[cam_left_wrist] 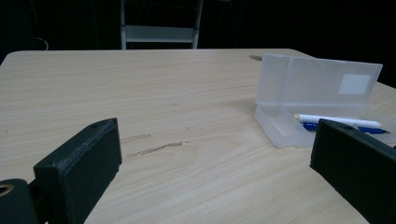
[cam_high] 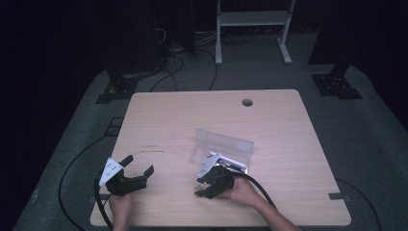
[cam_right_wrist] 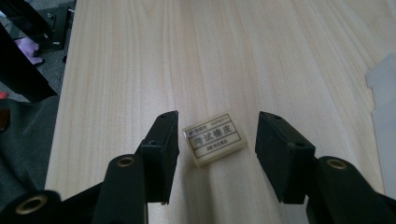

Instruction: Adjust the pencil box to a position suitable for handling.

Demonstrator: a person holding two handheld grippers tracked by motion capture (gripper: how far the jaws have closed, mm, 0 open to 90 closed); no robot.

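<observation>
We have the right tongs [cam_right_wrist: 217, 156] hanging over the eraser [cam_right_wrist: 215, 138], jaws spread and 1 on each side of it, neither pad touching. The eraser lies flat on the bench [cam_high: 168, 115], label up, near the front edge and just beside the open clear pencil case [cam_left_wrist: 317, 100]. In that case we see a white pen [cam_left_wrist: 338, 120] and a blue pen [cam_left_wrist: 343, 128] lying side by side.

So we judge this as the approach to a pick, with the grasp not yet made. Next we want the tongs lowered until the pads flank the eraser's short sides, then clenched squarely so it doesn't twist out.

Our left tongs [cam_high: 137, 166] rest low over the bench at the left, released and holding nothing, well apart from the case.
</observation>
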